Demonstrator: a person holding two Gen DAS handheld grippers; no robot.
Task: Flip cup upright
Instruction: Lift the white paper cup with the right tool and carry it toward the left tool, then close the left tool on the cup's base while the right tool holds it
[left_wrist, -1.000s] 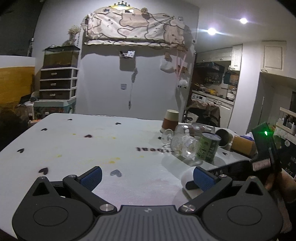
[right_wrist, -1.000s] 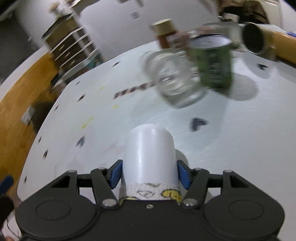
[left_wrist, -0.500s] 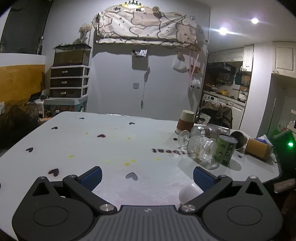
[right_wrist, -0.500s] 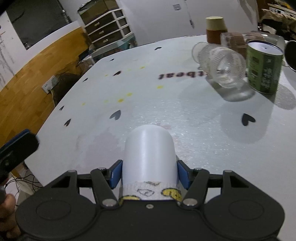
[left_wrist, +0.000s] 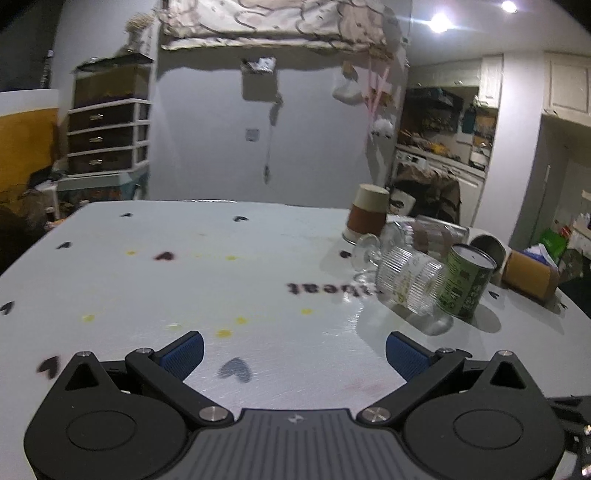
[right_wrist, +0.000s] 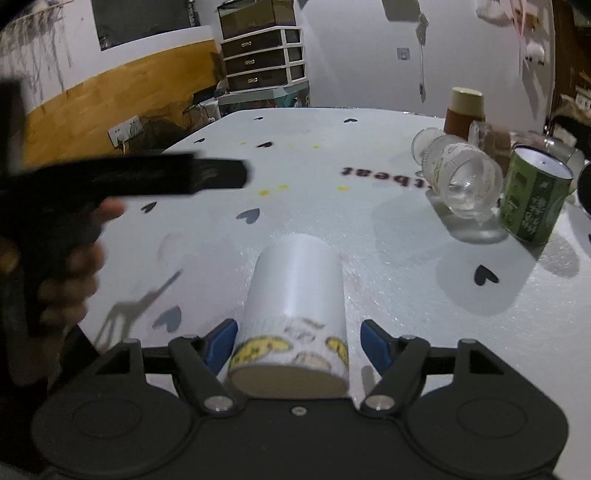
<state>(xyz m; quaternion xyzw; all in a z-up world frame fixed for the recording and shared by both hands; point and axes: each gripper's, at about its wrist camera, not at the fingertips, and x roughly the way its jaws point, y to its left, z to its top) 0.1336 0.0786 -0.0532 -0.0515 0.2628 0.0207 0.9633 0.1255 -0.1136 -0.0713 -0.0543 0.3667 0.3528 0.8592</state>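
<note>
Clearly the flip itself looks finished: the white cup (right_wrist: 295, 306) stands at lower centre of the right wrist view with its open mouth nearest the lens and a printed band round the rim, and the right gripper (right_wrist: 295, 341) has its blue pads drawn off on both sides, a sliver of table showing between each pad and the cup wall. So the step in hand reads to me as the letting go. What comes next, I'd judge, is a straight pull back without brushing the rim, since a light cup like that would tip at a nudge.

Going from big to small: the room is dim, a grey wall filling the upper middle, a drawer unit (left_wrist: 107, 136) at upper left, kitchen shelves (left_wrist: 439, 122) at upper right. The white table (left_wrist: 184, 273) spreads across the middle, dotted with small dark hearts and yellow spots, with mirrored lettering toward the right. At centre right of the left wrist view sit a green can (left_wrist: 466, 282), a ribbed glass jar (left_wrist: 410, 280) lying on its side against it, and a brown paper cup (left_wrist: 367, 214) behind.

The left gripper (left_wrist: 293, 350) hovers low over the near table edge, fingers spread wide with nothing between them; the cup is out of its view
</note>
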